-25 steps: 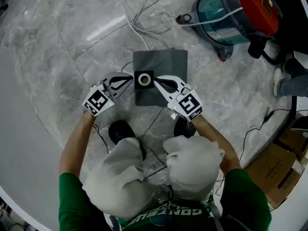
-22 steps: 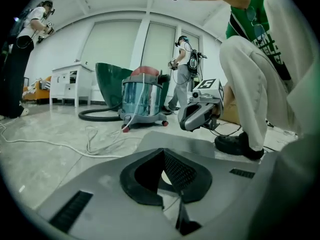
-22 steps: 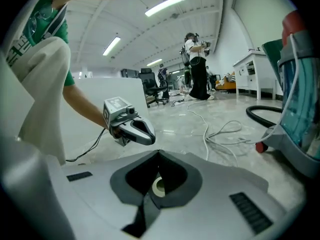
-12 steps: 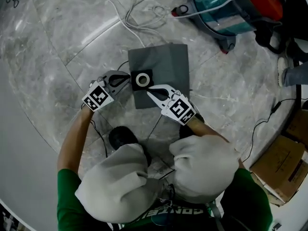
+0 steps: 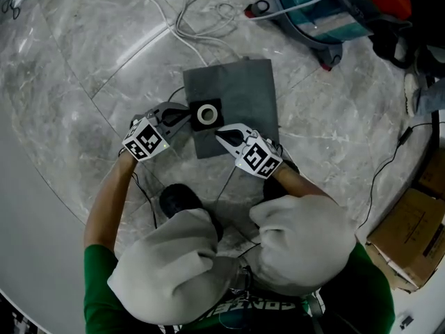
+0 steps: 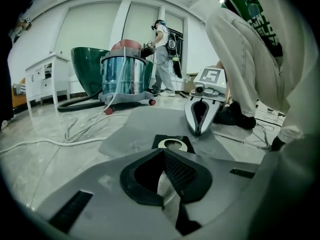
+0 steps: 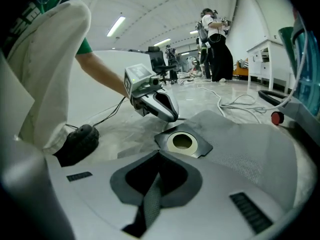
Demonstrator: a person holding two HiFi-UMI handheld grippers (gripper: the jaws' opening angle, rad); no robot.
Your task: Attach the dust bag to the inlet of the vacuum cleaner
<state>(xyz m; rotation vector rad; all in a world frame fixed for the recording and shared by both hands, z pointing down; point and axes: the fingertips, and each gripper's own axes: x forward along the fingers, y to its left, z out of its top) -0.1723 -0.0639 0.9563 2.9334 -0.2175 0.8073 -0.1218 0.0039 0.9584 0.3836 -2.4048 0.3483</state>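
Left gripper & right gripper both pressed together, empty. Risk: they'd shove dust bag along floor w/o gripping.

This is a large, bright indoor hall, more a test or recording space than a home. The wide, open floor is polished grey marble, with loose white cables trailing across it near a vacuum cleaner. Strip lights line a high ceiling, and tall pale window panels fill the far wall. Cardboard boxes sit at the right edge and a white cabinet at the far left. Other people stand far off.
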